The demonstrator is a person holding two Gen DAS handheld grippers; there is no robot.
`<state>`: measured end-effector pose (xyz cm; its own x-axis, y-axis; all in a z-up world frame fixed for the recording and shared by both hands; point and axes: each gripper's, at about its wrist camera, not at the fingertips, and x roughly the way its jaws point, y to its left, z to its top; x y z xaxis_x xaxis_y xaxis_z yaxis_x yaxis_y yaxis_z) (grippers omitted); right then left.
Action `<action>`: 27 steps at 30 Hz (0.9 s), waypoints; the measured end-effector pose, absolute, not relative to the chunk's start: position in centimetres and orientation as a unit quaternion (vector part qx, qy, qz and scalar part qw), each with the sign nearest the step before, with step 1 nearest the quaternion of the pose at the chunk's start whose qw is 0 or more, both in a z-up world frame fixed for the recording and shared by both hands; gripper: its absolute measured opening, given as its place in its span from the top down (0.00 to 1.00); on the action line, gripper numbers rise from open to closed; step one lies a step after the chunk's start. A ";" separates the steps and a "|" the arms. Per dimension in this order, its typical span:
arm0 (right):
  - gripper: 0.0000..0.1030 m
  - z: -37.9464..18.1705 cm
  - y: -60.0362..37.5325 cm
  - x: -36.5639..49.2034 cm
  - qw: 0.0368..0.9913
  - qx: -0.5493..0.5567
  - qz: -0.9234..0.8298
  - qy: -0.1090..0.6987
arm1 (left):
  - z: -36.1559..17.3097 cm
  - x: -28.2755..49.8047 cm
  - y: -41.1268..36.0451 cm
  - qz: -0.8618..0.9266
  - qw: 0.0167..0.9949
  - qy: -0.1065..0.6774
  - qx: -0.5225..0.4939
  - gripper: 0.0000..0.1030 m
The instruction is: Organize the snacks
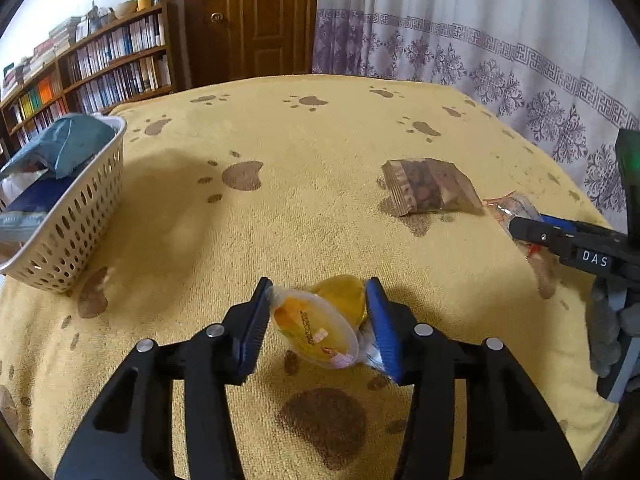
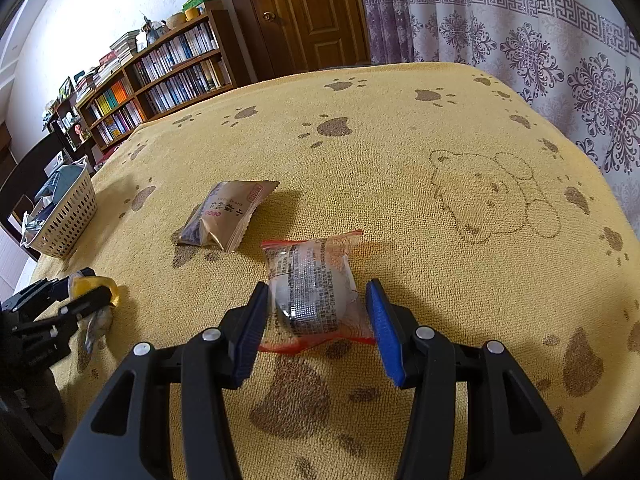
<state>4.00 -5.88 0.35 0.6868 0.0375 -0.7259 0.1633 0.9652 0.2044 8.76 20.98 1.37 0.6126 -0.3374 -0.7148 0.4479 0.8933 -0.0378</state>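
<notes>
On the yellow paw-print towel [image 2: 400,152] covering the table lie three loose snacks. One yellow jelly cup with a clear plastic lid [image 1: 316,328] sits tilted between the blue pads of the left gripper [image 1: 318,326], which is clenched on it. One clear red-edged packet holding a pale round cake [image 2: 314,292] lies flat between the fingers of the right gripper [image 2: 316,316], spread wide, neither pad clearly touching it. One brown paper packet [image 2: 228,216] rests just beyond. One white perforated plastic basket [image 1: 76,216], already holding several packets, stands at the towel's left edge.
</notes>
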 end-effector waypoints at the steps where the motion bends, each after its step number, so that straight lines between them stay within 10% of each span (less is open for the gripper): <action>1: 0.51 0.4 -5.9 4.0 0.909 0.127 -0.035 0.394 | 1.4 8.7 21.1 -0.220 0.895 0.381 0.070 0.53; 7: 0.51 0.3 -5.9 4.0 0.909 0.127 -0.035 0.394 | 2.9 7.8 21.2 -0.224 0.905 0.354 0.070 0.55; 10: 0.51 0.4 -5.9 4.0 0.909 0.128 -0.035 0.394 | 3.8 7.8 21.6 -0.218 0.910 0.346 0.065 0.75; 21: 0.51 0.4 -6.0 4.0 0.909 0.128 -0.035 0.394 | 3.7 8.6 24.1 -0.195 0.912 0.357 0.051 0.73; 27: 0.51 0.4 -6.0 3.9 0.909 0.128 -0.034 0.394 | 4.1 7.6 25.1 -0.199 0.914 0.351 0.042 0.54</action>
